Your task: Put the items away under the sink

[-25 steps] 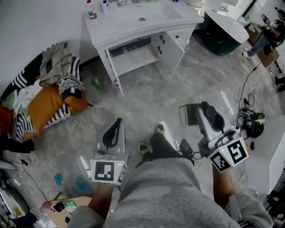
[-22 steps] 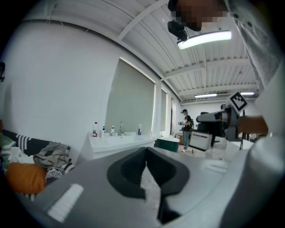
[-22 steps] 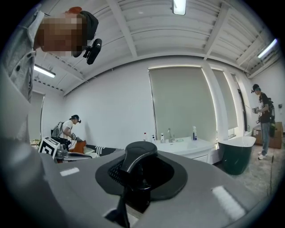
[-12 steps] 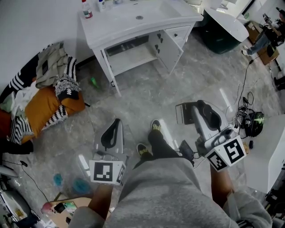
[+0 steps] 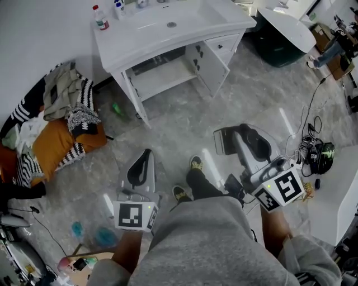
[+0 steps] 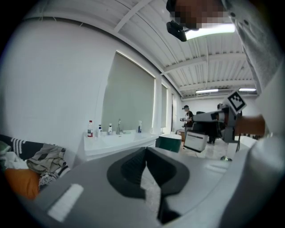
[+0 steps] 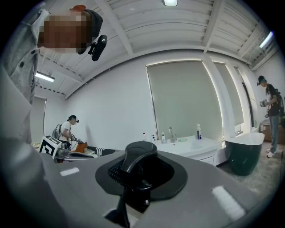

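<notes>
Far ahead, sink cabinet (image 5: 168,71) stands w/ door open. Right gripper (image 5: 236,137) clamps a flat box (image 5: 222,141), near right; left gripper (image 5: 147,153) closed, empty. Carry step, prob; next: get close, slide box inside.

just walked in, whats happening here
A person stands on the grey floor facing a white sink cabinet, one handheld gripper in each hand. The right gripper is closed on a flat pale box. The left gripper is shut and carries nothing. The cabinet door hangs open with the shelf under the basin bare, and the box is not yet put away. Bottles stand on the counter.
</notes>
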Demonstrator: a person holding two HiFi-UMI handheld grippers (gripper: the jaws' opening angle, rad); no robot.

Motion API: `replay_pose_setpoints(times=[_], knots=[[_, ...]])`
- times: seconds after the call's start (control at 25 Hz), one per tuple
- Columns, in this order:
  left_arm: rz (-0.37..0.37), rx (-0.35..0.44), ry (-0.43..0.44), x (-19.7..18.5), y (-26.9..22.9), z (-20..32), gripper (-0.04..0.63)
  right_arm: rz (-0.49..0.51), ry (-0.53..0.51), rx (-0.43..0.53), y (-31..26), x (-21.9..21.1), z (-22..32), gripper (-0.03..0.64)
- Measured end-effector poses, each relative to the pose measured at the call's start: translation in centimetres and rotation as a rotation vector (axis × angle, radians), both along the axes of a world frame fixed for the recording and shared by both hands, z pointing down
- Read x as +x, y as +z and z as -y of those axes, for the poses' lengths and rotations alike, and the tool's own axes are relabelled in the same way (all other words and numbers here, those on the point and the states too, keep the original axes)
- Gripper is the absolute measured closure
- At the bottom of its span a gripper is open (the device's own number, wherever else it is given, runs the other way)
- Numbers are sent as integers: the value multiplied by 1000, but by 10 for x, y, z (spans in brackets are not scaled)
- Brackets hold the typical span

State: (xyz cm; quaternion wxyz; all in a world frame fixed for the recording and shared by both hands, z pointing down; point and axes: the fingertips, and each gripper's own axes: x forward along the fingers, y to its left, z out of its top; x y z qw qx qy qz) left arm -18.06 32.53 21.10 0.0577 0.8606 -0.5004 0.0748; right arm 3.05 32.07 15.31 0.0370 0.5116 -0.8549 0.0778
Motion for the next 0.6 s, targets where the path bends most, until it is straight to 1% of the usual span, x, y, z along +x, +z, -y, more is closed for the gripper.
replay_pose_setpoints(times=[0.32,0.6], knots=[[25,-12,11,35,2,52,583,3,-43,-6,8,22,54,535],[38,-4,-2,57,-3,80,583,9,-71,0,6,42,88,535]])
